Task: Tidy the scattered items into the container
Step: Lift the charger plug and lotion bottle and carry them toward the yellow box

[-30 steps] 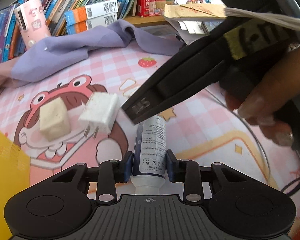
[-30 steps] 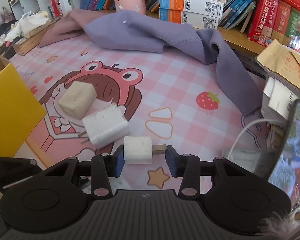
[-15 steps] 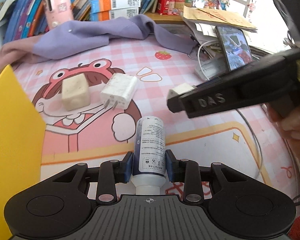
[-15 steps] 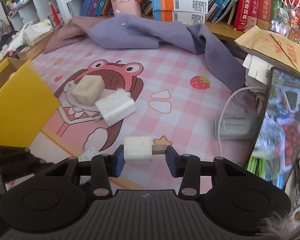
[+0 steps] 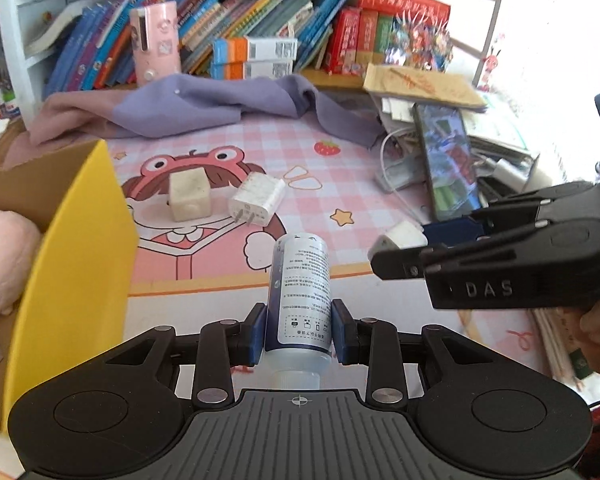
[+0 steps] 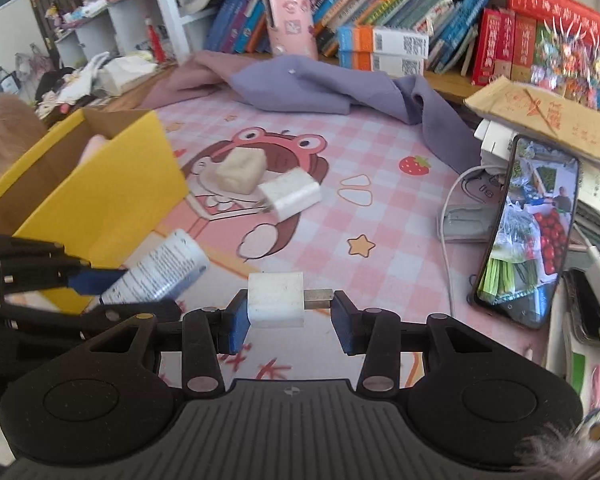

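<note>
Bookshelf (image 5: 260, 40) packed with books, set behind pink checked mat (image 5: 260, 148); bright window light seen right of bookshelf.

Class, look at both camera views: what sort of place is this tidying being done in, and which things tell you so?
Probably a child's study desk at home. A shelf of schoolbooks runs behind it, a pink cartoon desk mat covers the top, and a phone is propped beside stacked papers.
</note>
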The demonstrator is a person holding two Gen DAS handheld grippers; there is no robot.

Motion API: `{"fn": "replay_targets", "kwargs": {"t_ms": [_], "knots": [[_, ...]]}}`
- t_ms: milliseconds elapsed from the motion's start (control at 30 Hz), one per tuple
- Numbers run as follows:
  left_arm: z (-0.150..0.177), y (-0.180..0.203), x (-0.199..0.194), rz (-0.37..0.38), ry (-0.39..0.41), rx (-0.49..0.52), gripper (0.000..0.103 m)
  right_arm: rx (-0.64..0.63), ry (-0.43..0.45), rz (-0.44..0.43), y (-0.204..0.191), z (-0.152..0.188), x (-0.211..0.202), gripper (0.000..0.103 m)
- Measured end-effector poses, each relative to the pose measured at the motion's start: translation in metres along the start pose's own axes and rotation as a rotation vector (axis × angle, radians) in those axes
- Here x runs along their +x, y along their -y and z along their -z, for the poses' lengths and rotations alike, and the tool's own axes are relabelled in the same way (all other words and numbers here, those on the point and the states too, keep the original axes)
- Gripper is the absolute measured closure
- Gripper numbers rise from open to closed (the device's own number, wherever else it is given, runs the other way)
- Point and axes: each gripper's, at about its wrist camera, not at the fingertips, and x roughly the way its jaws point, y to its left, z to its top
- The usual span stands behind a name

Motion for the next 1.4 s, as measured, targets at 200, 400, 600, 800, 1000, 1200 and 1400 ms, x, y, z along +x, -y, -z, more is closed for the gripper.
{"fn": "replay_targets", "kwargs": {"t_ms": [200, 400, 600, 800, 1000, 1200, 1400], "knots": [[0.016, -0.002, -0.036, 0.014, 0.047, -0.026, 0.071, -0.011, 0.044, 0.023, -0.024, 0.02, -0.03, 0.062], [0.033, -0.011, -0.064, 0.042, 0.075, -0.031, 0.071, -0.007, 0.057, 0.051, -0.05, 0.034, -0.049, 0.062], [0.051, -0.023, -0.088, 0.07, 0.091, 0.009, 0.071, 0.033, 0.083, 0.095, -0.078, 0.044, -0.064, 0.062], [0.077, -0.044, -0.117, 0.083, 0.096, 0.019, 0.071, 0.047, 0.096, 0.131, -0.119, 0.058, -0.075, 0.062], [0.104, -0.066, -0.146, 0.102, 0.086, 0.032, 0.071, 0.006, 0.108, 0.187, -0.162, 0.075, -0.088, 0.062], [0.128, -0.084, -0.169, 0.115, 0.086, 0.051, 0.071, 0.03, 0.106, 0.185, -0.202, 0.097, -0.094, 0.062], [0.15, -0.103, -0.185, 0.124, 0.078, 0.055, 0.071, 0.027, 0.098, 0.178, -0.241, 0.113, -0.096, 0.063]]}}
